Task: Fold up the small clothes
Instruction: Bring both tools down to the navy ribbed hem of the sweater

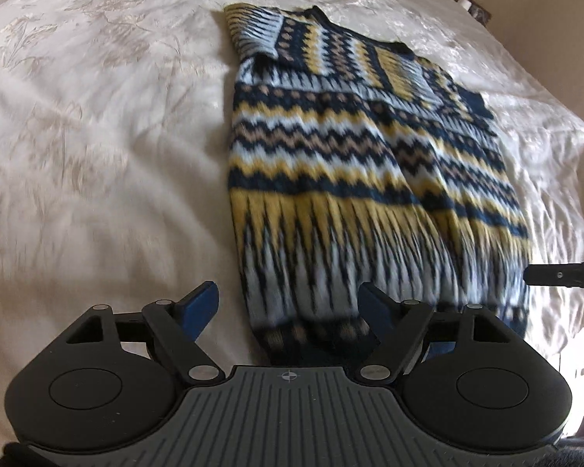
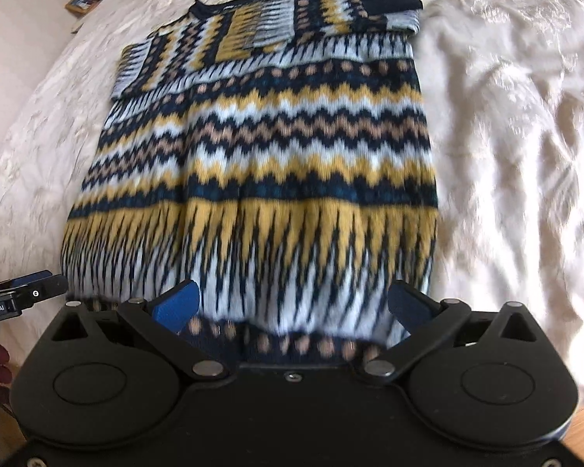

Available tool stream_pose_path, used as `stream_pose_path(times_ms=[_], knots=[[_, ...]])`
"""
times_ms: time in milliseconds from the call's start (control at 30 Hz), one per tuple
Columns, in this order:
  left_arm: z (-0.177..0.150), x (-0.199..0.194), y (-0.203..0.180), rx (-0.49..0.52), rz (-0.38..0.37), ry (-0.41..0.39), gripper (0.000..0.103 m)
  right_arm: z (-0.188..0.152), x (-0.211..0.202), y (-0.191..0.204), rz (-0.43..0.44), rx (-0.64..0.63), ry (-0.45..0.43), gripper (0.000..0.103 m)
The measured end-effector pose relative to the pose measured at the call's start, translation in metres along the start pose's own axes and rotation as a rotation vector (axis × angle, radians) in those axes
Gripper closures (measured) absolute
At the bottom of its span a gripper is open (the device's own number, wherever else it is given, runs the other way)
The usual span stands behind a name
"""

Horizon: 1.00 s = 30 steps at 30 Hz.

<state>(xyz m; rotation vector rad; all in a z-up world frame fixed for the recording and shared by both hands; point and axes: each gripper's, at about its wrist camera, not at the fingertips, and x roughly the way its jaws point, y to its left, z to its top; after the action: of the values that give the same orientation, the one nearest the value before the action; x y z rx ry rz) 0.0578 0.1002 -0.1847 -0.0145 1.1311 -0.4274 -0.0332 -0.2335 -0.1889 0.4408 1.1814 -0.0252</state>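
With the patterned sweater (image 2: pixel 253 155) lying flat on the bed (image 1: pixel 97 136), sleeves folded in, both the left gripper (image 1: pixel 288 307) and right gripper (image 2: pixel 292 303) are hovering wide open and empty over its hem, risking pinching the bedspread too.
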Motion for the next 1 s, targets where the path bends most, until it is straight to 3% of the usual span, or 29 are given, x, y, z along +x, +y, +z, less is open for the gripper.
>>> stream_pose_path(times_ms=[467, 767, 1000], knots=[[-0.062, -0.018, -0.041, 0.101, 0.007, -0.027, 0.025, -0.094, -0.022, -0.014, 0.064, 0.046, -0.031, 0.000], [-0.067, -0.017, -0.041, 0.087, 0.042, -0.066, 0.025, -0.100, -0.032, -0.021, 0.085, 0.051, -0.082, 0.000], [-0.060, 0.000, -0.034, 0.085, 0.049, -0.041, 0.025, -0.091, -0.013, -0.025, 0.098, 0.045, -0.058, 0.000]])
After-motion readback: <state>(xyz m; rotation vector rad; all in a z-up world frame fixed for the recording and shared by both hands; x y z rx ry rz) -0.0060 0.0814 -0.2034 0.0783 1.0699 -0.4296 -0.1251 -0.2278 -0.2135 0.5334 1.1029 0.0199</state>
